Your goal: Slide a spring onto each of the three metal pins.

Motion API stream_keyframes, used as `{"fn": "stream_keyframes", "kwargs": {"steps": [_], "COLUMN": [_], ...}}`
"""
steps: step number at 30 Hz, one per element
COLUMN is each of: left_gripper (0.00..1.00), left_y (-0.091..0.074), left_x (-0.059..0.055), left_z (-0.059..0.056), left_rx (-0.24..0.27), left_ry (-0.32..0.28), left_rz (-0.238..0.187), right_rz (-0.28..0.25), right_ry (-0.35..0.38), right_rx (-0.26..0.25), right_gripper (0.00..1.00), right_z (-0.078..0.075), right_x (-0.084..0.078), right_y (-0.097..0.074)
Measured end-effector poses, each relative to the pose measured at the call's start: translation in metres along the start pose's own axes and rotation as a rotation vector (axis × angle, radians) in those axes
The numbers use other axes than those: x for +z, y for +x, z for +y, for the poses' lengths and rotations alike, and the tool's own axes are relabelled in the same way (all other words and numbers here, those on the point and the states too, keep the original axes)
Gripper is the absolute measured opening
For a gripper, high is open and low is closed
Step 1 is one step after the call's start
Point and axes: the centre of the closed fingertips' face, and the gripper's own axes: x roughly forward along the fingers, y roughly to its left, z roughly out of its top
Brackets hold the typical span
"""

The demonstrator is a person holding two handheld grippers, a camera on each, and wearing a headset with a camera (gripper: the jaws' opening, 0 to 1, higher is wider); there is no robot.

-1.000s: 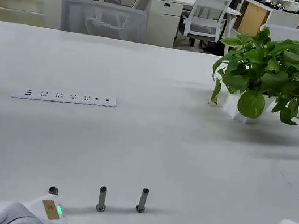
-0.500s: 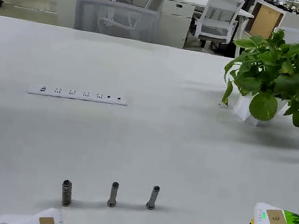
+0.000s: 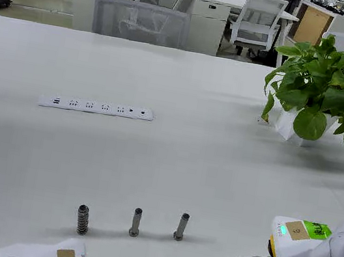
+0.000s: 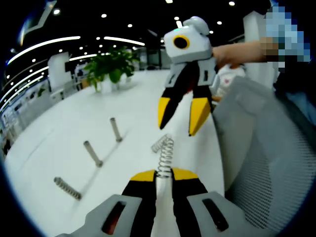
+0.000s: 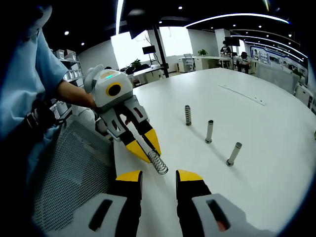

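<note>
The left gripper (image 4: 164, 174) is pinching one end of a spring (image 4: 166, 153) between its nearly closed jaws, low over the near edge of the table (image 3: 219, 163). The right gripper (image 5: 159, 177) is hovering just to its right, jaws spread and gripping nothing. Farther in, the left pin (image 3: 84, 209) is wearing a second spring (image 3: 82, 222), while the middle pin (image 3: 136, 222) and right pin (image 3: 181, 226) are standing bare.

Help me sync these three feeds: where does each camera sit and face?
Left gripper view: along the left gripper's jaws toward the right gripper; a forearm shows.
Right gripper view: the reverse, toward the left gripper; a sleeve shows.
Head view: on the headset, looking down across the workbench at three pins; both grippers at the bottom edge.
Both gripper views share the held spring.
</note>
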Motion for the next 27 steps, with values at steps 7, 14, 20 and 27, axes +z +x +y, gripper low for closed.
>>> {"fn": "stream_keyframes", "kwargs": {"steps": [7, 14, 20, 27], "left_gripper": [0.11, 0.11, 0.11, 0.11], "left_y": [0.001, 0.001, 0.001, 0.003], "left_x": [0.007, 0.014, 0.016, 0.014], "left_z": [-0.006, -0.004, -0.005, -0.005], "left_rx": [-0.023, -0.037, -0.06, -0.07], "left_ry": [0.023, 0.049, 0.065, 0.088], "left_rz": [-0.014, -0.025, -0.026, -0.006], "right_rz": [0.014, 0.013, 0.006, 0.022], "right_ry": [-0.033, -0.012, -0.005, -0.005], "right_rx": [0.023, 0.044, 0.048, 0.052], "right_gripper": [0.25, 0.17, 0.12, 0.12], "right_z": [0.002, 0.004, 0.003, 0.005], "right_x": [-0.003, -0.002, 0.0, 0.0], "right_y": [0.002, 0.003, 0.002, 0.002]}}
